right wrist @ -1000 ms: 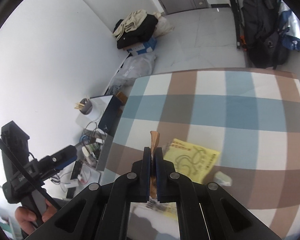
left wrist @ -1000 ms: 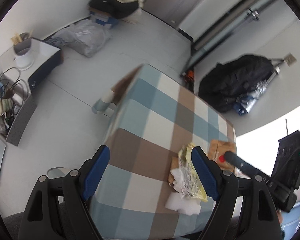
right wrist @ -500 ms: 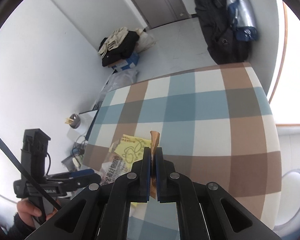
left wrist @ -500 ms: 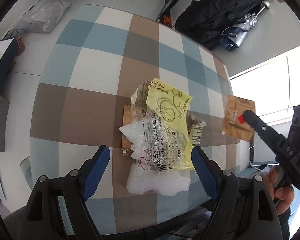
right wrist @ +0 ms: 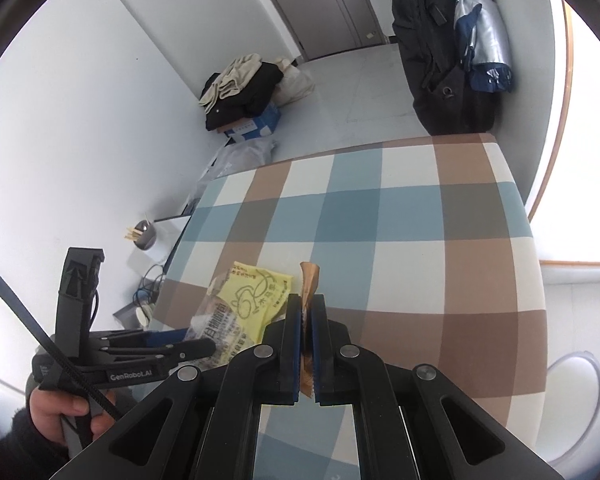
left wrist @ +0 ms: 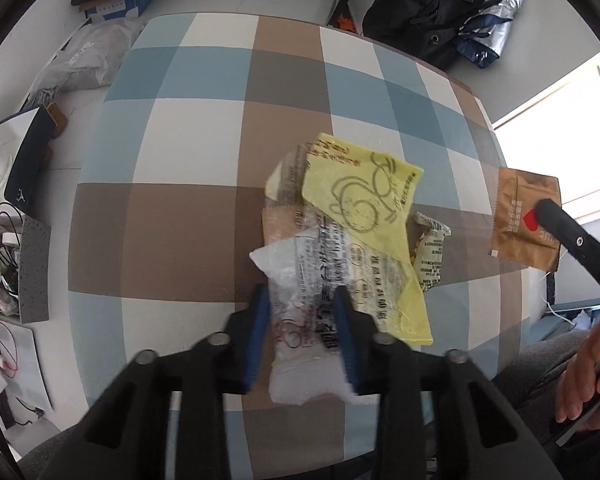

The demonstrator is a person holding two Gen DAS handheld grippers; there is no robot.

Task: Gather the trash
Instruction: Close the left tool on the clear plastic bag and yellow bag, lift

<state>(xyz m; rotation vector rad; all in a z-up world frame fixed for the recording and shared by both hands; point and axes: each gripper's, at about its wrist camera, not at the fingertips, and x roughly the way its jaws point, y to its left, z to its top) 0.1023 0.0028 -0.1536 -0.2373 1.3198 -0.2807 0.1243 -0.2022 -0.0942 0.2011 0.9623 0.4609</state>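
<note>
on the checked surface near its front edge lies a heap of wrappers: a clear printed bag under a yellow wrapper, a small packet just beside them. the left claw has just been closing and its blue pads now press the clear bag's sides. the right claw is clamped on a brown sachet, held above the surface.
</note>
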